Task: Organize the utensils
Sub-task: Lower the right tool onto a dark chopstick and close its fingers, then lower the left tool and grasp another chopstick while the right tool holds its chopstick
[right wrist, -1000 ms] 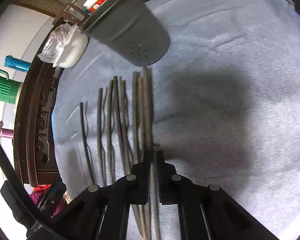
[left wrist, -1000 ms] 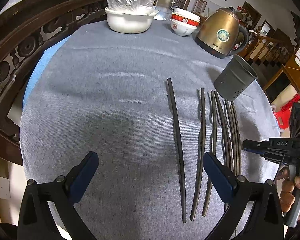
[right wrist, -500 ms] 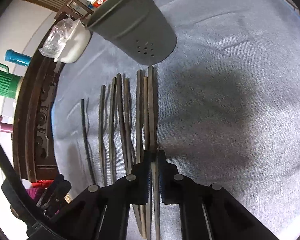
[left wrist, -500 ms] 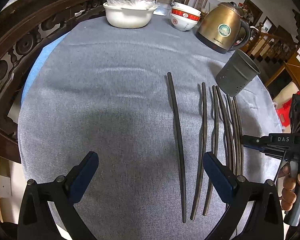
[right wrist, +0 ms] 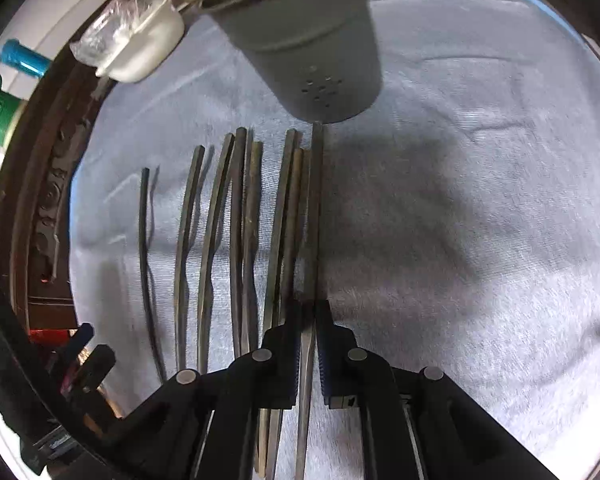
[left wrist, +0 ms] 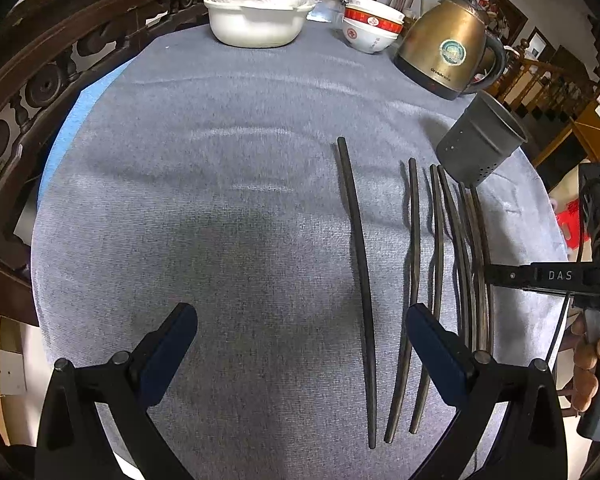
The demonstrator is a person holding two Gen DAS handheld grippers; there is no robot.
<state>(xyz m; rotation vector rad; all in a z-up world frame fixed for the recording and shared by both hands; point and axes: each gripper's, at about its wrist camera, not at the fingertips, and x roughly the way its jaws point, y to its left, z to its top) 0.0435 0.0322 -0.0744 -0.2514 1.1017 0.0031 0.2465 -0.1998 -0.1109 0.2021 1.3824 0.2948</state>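
A round table (left wrist: pixel 180 208) wears a grey-blue cloth with a fine woven rib, faintly creased near the middle. On it lie dark, slender chopsticks (left wrist: pixel 356 264), square-cut at the thick ends and tapering to points, roughly parallel: one apart on the left, two more beside it, then a tight bunch at the right. The right gripper (right wrist: pixel 309 320), matte black with steel pivot pins, has its pads pressed together on a single chopstick (right wrist: pixel 315 208) from the right edge of that bunch; the stick runs straight out between the fingers, and its far end reaches the foot of the grey holder (right wrist: pixel 308 48) (a smooth tapered cup, a cluster of small drain holes low on its wall). Whether the tip touches the cup is unclear. The left gripper (left wrist: pixel 300 344) hangs over bare cloth with its dark blue pads wide apart and nothing between them. At the far rim stand a brass-coloured kettle (left wrist: pixel 444 52), stacked red-and-white bowls (left wrist: pixel 372 28) and a white pot (left wrist: pixel 256 24) covered in crinkled plastic film.
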